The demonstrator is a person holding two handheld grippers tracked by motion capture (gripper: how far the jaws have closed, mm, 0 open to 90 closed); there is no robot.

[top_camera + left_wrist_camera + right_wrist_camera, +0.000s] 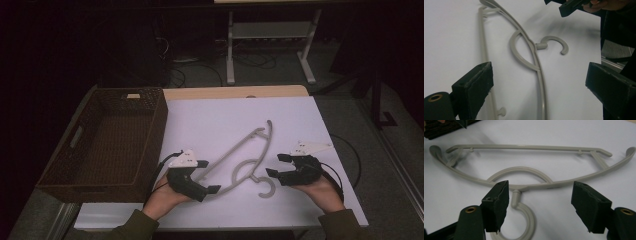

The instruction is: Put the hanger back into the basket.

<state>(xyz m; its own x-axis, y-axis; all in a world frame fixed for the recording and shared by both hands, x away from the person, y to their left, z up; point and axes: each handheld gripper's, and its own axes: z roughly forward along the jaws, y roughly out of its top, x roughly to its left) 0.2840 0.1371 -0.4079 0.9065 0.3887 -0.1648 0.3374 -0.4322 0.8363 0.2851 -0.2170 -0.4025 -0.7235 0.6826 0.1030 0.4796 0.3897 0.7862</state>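
Note:
A grey plastic clothes hanger [245, 160] lies flat on the white table top [220, 120], its hook [266, 187] curling toward the person. My left gripper [206, 176] stands open at the hanger's left end, its jaws spread either side of the hanger [534, 57] with nothing held. Just right of the hook, my right gripper [278, 165] is open too. In the right gripper view its jaws straddle the hook's stem [516, 196] and the hanger [529, 167] stretches across beyond them. Neither gripper touches the hanger.
A dark brown wicker basket [107, 142] with nothing in it stands at the table's left side, close to my left gripper. A white desk frame [270, 45] and cables sit on the floor beyond the far edge. The surroundings are dark.

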